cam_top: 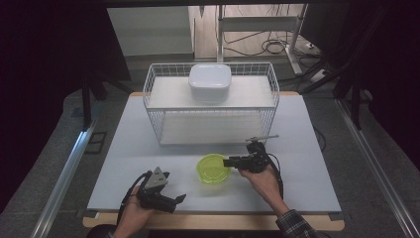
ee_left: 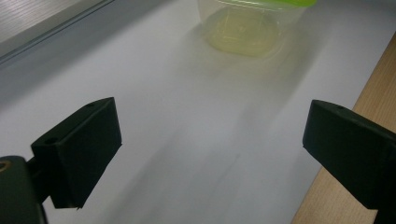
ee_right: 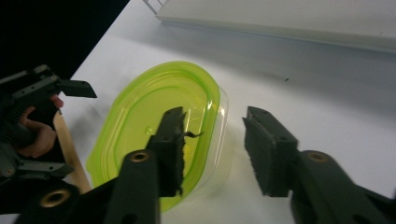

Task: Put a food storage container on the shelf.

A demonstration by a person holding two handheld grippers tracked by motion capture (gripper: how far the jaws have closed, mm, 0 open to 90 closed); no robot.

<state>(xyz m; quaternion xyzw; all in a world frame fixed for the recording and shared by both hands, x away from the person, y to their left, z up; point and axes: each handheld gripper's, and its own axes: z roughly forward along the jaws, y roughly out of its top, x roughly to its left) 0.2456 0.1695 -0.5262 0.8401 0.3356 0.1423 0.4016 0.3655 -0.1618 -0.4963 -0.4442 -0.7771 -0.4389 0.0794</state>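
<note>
- A clear container with a lime-green lid (cam_top: 213,168) sits upright on the white counter (cam_top: 124,148), near the front edge, between the two grippers and in front of a white wire rack (cam_top: 212,101).
- In the high view the container looks only slightly oval, with its longer side running roughly left to right; in the right gripper view the oval is plainer, its long axis slanting away from the camera.
- The lid faces up; in the left gripper view (ee_left: 252,18) the pale, see-through base shows beneath the green rim.
- The right gripper (cam_top: 229,162) lies nearly level at the container's right edge, pointing left. Its fingers are partly apart and straddle the rim: one finger (ee_right: 172,140) is over the lid, the other (ee_right: 266,149) outside the wall. I cannot tell whether the pads press on it.
- The left gripper (cam_top: 179,199) rests near the front-left of the counter, well apart from the container, fingers (ee_left: 84,149) spread wide with bare counter between them.
- A white lidded box (cam_top: 210,82) stands on the rack's top shelf.
</note>
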